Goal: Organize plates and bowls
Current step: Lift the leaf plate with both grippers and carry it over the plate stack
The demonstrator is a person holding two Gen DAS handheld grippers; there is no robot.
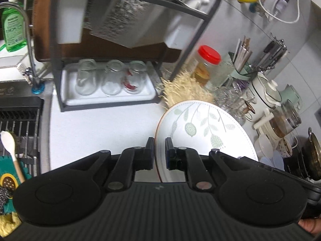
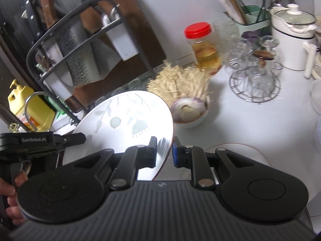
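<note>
Both grippers have the same leaf-patterned plate (image 1: pixel 202 128), lifted clear of the white counter (image 1: pixel 96 128). The left gripper (image 1: pixel 159 152) pinches the plate's near rim, jaws clamped either side. The right gripper (image 2: pixel 164 150) grips the opposite edge the same way, the plate tilting up and away from it.

Only the left view catches the three upturned glasses (image 1: pixel 110 78) in the dark rack's (image 1: pixel 112 40) white tray behind the plate, and the green soap bottle (image 1: pixel 13 28). Only the right view shows a bowl of sliced onion (image 2: pixel 189 112) just behind the plate, a yellow jug (image 2: pixel 26 108), and part of a second plate (image 2: pixel 240 152) beside the right gripper.

The red-lidded jar (image 1: pixel 206 64) behind the plate shows in both. The plate's lower part is hidden by the gripper bodies; the glassware near the jar is too blurred to sort.
</note>
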